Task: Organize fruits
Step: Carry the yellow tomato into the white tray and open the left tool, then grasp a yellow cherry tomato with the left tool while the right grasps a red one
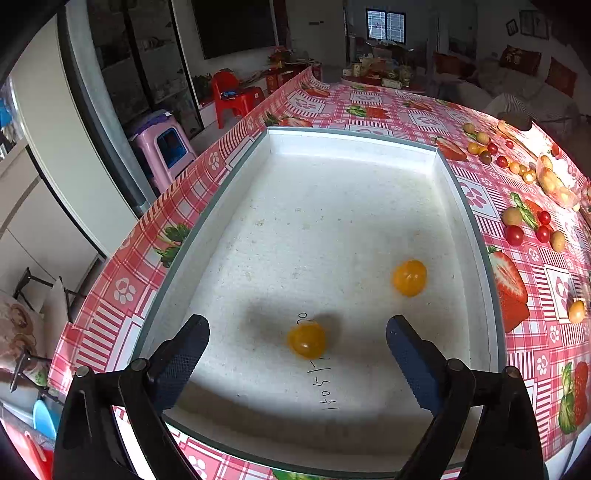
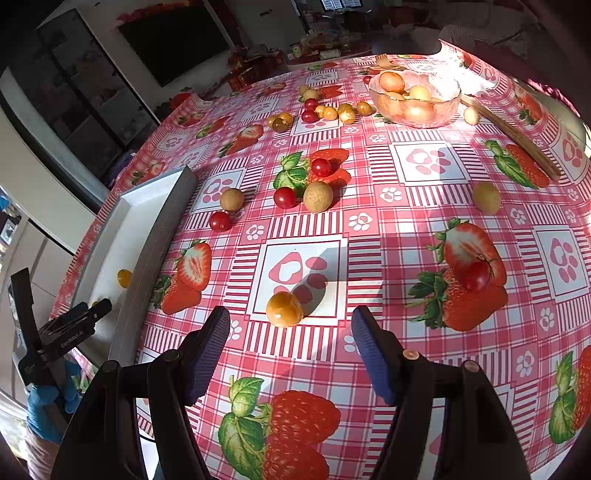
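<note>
- Worktop [image 2: 369,229] covered in a glossy red-and-white checked cloth printed with strawberries and paw marks; strong sunlight across its far right part.
- Room behind: dark screen [image 2: 177,40] on the far wall, glass-fronted cabinet at far left, red plastic chair [image 1: 236,96] and pink stool [image 1: 162,144] on the floor beyond the worktop's left edge, window [image 1: 386,26] at the far end.
- White foam tray [image 1: 332,147] with a grey rim on the left part of the worktop; handwritten digits on its floor.
- Inside the tray: two yellow cherry tomatoes, one [image 1: 306,340] near, lying between the spread fingers of the left tongs [image 1: 297,345] and untouched by either; the other [image 1: 409,277] farther right, well apart from the first.
- Both roundish, no clear long axis; the farther one slightly blurred.
- Left tongs wide open, holding nothing, above the tray's near end.
- Right tongs [image 2: 290,341] also wide open and holding nothing, over the cloth to the right of the tray.
- Amber-yellow tomato [image 2: 284,309] just beyond the right tongs' tips, on a paw-print square, casting a shadow to its right; round, pale spot facing near.
- Farther out: red cherry tomatoes [image 2: 284,197] and tan longan-like fruits [image 2: 318,197] scattered mid-worktop; another red one [image 2: 476,275] on a printed strawberry at right.
- Clear glass bowl [image 2: 448,107] of pale fruit at the far side, with a cluster of small yellow and red fruits [image 2: 325,110] to its left.
- Wooden stick [image 2: 517,138] lying diagonally just right of the bowl.
- Blue-gloved hand [image 2: 48,398] on the left tongs' handle at the near left.
</note>
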The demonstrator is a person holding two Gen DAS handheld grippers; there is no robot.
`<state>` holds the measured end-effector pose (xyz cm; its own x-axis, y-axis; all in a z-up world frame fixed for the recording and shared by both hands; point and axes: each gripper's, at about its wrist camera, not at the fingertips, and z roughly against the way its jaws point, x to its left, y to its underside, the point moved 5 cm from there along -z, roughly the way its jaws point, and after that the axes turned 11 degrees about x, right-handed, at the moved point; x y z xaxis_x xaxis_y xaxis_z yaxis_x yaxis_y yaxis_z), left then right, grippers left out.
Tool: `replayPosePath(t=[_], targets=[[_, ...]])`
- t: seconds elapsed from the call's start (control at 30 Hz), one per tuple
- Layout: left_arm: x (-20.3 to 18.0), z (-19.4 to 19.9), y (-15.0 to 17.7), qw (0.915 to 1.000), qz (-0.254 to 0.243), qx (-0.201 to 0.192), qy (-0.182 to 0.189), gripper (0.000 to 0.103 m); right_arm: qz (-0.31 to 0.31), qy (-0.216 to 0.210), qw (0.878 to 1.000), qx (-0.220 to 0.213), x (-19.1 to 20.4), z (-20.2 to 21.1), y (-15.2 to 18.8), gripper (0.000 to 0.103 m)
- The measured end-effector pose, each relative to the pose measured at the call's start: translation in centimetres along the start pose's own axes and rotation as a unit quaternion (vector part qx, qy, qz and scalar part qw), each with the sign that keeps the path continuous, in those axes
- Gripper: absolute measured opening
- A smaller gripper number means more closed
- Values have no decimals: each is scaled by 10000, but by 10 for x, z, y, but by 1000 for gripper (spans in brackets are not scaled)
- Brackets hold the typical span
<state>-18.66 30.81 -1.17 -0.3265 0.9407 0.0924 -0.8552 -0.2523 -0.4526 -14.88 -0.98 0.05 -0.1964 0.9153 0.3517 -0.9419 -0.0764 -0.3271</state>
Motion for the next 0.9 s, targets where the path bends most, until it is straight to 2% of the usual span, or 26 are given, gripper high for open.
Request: replayPosePath(t=[0.1, 0.23, 0.33, 0.43, 0.63, 0.73, 0.9], targets=[[-7, 7, -4, 10000, -43, 25, 76, 97, -89, 36, 9999, -56, -11, 5, 2, 74], [-29, 34, -14, 9989, -149, -246, 374, 97, -290, 125, 9994, -114, -34, 11, 2, 74], [-63, 55, -20, 9957, -402, -433, 716, 97, -485, 248, 9984, -173, -56, 17, 2, 74], [-108, 66, -19, 9907, -799, -451, 1006, 97, -630, 425, 9968, -229, -76, 23, 2, 74], [-199, 53, 2, 9793, -1544, -181, 1295, 97, -794, 805, 9933, -222, -111, 26, 4, 74], [-232, 45, 11, 9746, -1763, -65, 1379, 97, -751, 914, 9927, -216, -118, 24, 1, 74], [-265, 39, 19, 9699, -2058, -49, 1304, 97, -504, 1072, 9927, -222, -118, 18, -9, 73]])
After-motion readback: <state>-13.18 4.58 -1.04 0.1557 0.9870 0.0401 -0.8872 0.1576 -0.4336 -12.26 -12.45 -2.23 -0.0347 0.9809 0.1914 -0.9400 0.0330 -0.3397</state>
